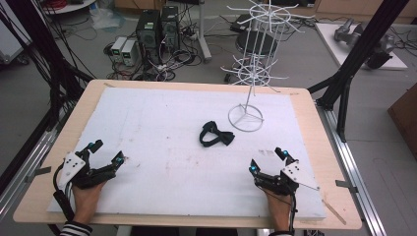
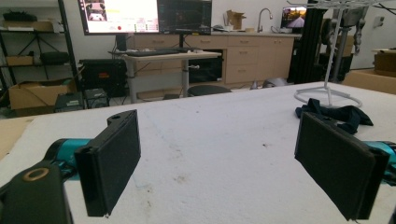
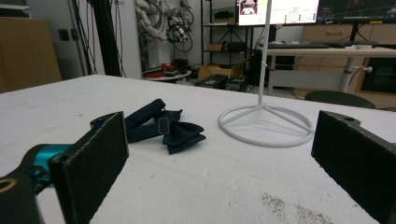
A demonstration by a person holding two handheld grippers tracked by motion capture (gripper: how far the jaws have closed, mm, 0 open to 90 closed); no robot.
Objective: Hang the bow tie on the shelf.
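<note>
Dark fabric, a bow tie (image 1: 216, 134), lay untouched mid-worktop, just near-left of the white wire rack (image 1: 252, 73), whose hooks were bare, so nothing looked done yet. Left claw (image 1: 105, 153) and right claw (image 1: 266, 160) rested at the near edge, jaws spread, holding nothing. White foam sheet (image 1: 162, 162) covered the worktop; computers and cables cluttered the far floor

In the high view we lose the person's forearms at the bottom edge, and the top of the white wire rack (image 1: 255, 64) is cut by the upper edge. In the left gripper view the bow tie (image 2: 334, 113) is partly hidden behind the gripper's near pad, and the rack's upper arms run out of frame. In the right gripper view the rack's pole (image 3: 264, 51) leaves the top edge.
</note>
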